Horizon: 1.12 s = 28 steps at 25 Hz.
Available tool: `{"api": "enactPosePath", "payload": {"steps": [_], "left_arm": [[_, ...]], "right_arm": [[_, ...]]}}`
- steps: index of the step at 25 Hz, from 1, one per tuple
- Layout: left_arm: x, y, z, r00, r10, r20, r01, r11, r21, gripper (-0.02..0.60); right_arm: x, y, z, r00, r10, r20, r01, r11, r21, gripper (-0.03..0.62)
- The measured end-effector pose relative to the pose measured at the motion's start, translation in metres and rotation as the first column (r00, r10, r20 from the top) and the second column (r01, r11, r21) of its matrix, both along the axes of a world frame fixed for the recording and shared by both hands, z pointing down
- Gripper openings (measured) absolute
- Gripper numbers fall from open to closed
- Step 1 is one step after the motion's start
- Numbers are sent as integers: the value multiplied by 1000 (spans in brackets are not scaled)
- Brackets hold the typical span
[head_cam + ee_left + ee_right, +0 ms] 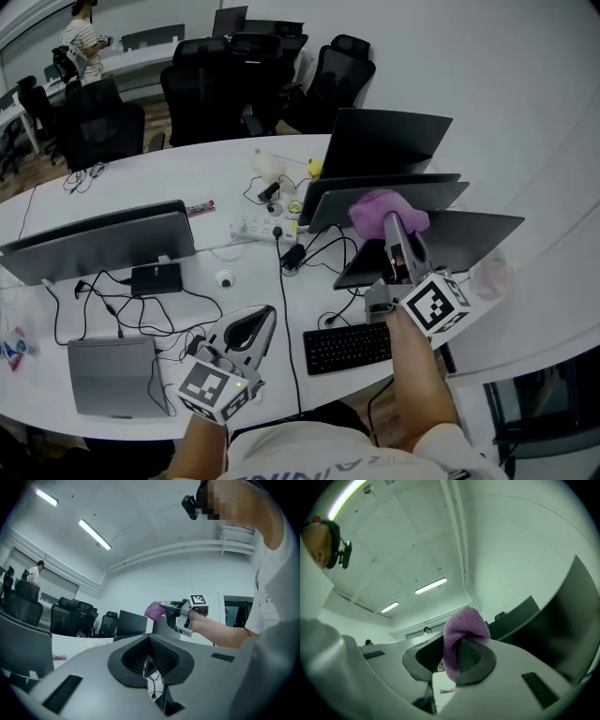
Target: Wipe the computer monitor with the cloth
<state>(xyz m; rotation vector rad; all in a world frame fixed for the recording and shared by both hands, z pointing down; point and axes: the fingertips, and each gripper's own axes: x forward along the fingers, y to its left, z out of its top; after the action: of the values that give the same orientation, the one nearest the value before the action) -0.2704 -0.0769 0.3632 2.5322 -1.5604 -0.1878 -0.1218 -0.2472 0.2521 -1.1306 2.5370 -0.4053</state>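
Right tongs (392,225) are pinching the purple cloth (375,208) by its bunched fold, soft and light, I'm guessing; my left tongs (262,317) are idling closed, empty.

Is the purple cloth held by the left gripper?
No, the purple cloth is clamped between the right gripper's jaws, while the left gripper holds nothing.

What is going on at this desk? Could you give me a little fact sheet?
Right gripper: shut on purple cloth
Cloth position: at the top edge of a dark monitor; contact unclear
Left gripper: shut, empty, near the front of the desk
Nearby: black keyboard, grey laptop
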Motion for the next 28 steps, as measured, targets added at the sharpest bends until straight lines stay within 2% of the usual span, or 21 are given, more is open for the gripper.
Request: {"api": "enactPosePath", "payload": {"steps": [4,10,13,19,24,28], "left_arm": [[6,-2,-15,1000,2,23,-3,1000,23,5],[23,-5,-27,998,-39,41,37,999,38,5],[32,-11,-30,997,-71,29,70,997,31,5],[51,-22,-40,993,-111,45,110,993,34,5],[70,-33,-47,990,-126,63,124,992,39,5],[86,-41,-50,989,-132,73,129,991,40,5]], "right_arm": [[11,-1,-38,993,45,-110,-26,985,173,54],[25,-27,-59,972,123,-200,-60,953,298,54],[26,-44,-50,954,138,-265,-55,953,297,54],[27,-57,-9,911,90,-402,8,972,235,55],[23,-52,8,824,74,-561,95,959,267,55],[25,-50,13,770,89,-632,134,945,298,55]]}}
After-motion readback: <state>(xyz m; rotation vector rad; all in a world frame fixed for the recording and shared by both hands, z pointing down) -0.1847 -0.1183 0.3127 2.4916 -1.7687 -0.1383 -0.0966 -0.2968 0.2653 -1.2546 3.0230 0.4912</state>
